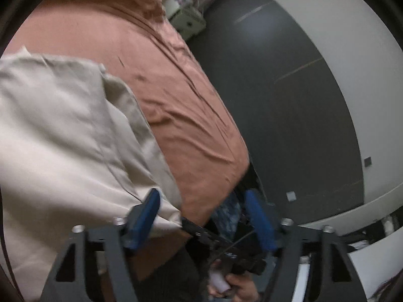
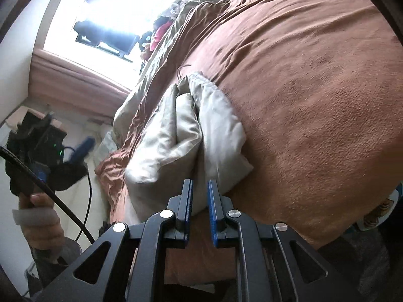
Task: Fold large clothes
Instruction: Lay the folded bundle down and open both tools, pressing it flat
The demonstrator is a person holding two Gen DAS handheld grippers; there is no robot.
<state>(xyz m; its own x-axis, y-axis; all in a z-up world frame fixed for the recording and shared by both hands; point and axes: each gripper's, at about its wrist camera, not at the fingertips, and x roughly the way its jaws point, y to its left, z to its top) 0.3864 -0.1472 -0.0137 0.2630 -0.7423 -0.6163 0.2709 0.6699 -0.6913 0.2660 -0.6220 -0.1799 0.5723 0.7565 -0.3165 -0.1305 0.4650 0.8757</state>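
Observation:
A large beige garment lies folded over on a bed with a rust-brown cover. My left gripper is open, its blue pads wide apart at the garment's near corner, holding nothing. In the right wrist view the garment is bunched in thick folds near the bed's edge. My right gripper has its blue pads nearly closed on a fold of the garment. The left gripper also shows at the far left of that view, in a hand.
The brown bed cover fills most of the right wrist view. A dark floor and a white wall lie beside the bed. A bright window and clutter stand beyond the bed.

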